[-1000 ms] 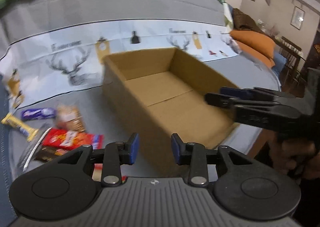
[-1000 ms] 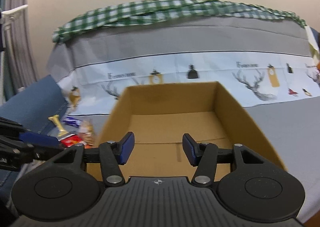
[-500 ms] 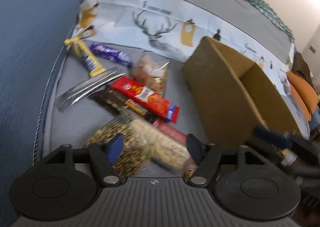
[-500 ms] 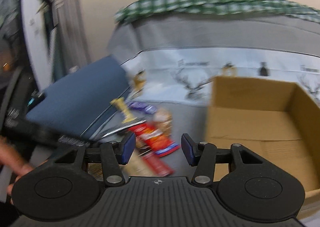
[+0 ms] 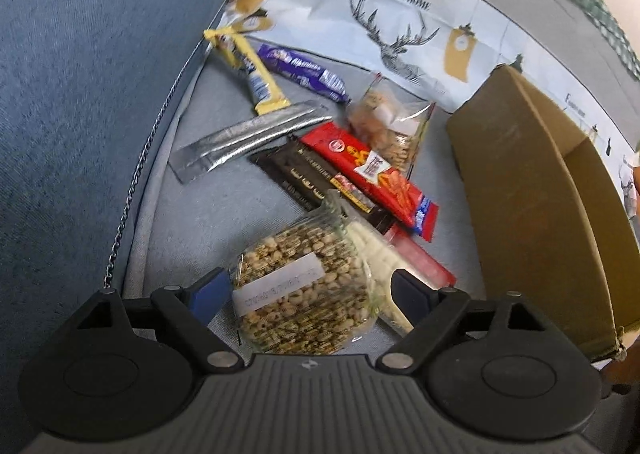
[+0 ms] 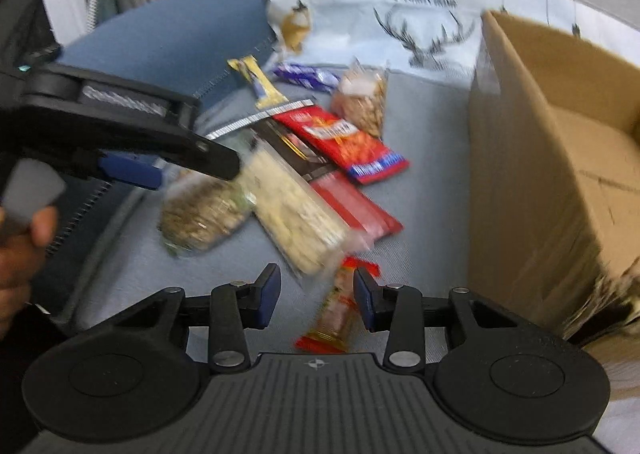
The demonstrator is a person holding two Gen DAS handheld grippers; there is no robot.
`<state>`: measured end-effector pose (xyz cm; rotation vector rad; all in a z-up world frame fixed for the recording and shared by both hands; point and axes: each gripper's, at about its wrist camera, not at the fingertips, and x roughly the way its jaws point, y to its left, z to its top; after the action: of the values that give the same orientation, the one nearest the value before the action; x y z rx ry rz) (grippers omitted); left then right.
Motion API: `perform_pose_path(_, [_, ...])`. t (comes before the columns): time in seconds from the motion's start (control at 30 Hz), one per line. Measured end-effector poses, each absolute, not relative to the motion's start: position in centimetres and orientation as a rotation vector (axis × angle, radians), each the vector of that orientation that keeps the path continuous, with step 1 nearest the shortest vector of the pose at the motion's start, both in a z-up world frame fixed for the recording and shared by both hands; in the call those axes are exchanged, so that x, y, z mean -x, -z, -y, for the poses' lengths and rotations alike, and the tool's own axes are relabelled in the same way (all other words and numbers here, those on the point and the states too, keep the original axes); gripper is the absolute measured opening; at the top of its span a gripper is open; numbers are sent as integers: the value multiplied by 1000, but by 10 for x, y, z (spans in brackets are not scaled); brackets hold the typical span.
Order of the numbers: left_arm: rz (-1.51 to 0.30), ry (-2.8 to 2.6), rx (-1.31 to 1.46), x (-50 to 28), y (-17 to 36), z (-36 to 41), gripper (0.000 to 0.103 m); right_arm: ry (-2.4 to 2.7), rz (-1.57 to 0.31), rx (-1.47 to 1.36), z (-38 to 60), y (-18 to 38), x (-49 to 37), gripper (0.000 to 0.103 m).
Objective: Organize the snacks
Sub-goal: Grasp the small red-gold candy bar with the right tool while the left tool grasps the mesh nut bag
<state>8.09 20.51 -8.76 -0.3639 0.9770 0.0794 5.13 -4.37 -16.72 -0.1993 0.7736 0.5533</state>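
White deer-print cloth (image 5: 400, 9): "FASHION HOME" stood above the antlers, far ahead of the left gripper.
White sticker on clear grain bag (image 5: 280, 286): print between the left fingers was too blurred to read.

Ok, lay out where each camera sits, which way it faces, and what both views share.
Left wrist: on the left hand-held gripper, looking down at the bag of puffed grains between its open fingers; no hand visible.
Right wrist: on the right hand-held gripper, facing the snack pile, with the left gripper and the person's left hand in view.
Shared: grain bag, red snack pack, cardboard box.
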Motion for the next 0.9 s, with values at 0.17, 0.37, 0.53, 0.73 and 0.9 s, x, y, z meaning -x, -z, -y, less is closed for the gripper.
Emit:
perform_pose_path(0.17, [-1011, -65, 397, -86, 93, -209, 91, -536, -815, 190, 45, 179, -62, 42])
perform_pose_path(0.37, [-1052, -73, 382, -91, 100, -206, 91, -561, -812, 203, 47, 173, -58, 22])
perform_pose_path(0.53, [-1067, -73, 349, -92, 101, -201, 92, -589, -800, 202, 48, 168, -54, 20])
perform_pose_path(0.73, [-1078, -67, 311, -92, 102, -196, 91, -631, -788, 217, 50, 163, -46, 20])
perform_pose_path(0.9, [-1067, -72, 272, -90, 99, -190, 86, -639, -825, 228, 53, 170, -46, 20])
